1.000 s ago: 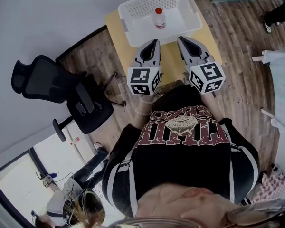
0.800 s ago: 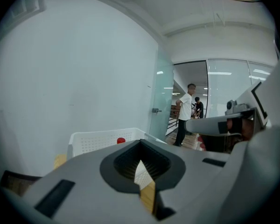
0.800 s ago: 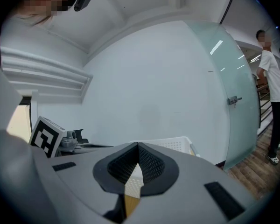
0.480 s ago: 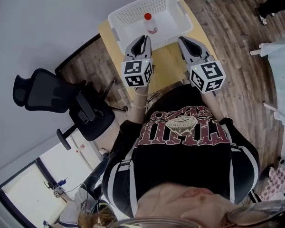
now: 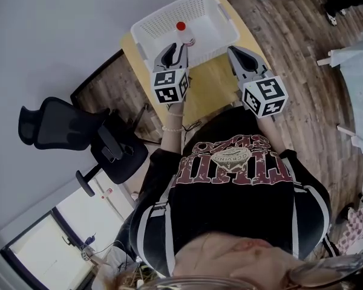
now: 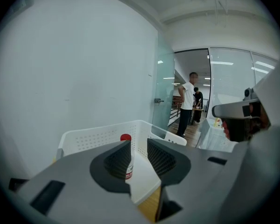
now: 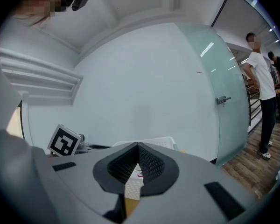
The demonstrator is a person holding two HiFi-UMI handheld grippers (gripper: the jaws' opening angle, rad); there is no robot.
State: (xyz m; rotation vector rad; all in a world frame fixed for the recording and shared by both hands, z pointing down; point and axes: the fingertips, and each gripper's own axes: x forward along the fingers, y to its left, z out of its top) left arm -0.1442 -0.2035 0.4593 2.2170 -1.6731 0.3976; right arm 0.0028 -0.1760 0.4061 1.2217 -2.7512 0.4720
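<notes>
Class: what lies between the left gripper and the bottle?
Only the near rim of the basket, seen in the left gripper view between the open left gripper and the bottle.

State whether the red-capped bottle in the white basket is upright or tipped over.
Upright. The bottle stands in the basket, its red cap topmost in the left gripper view and facing up in the head view.
</notes>
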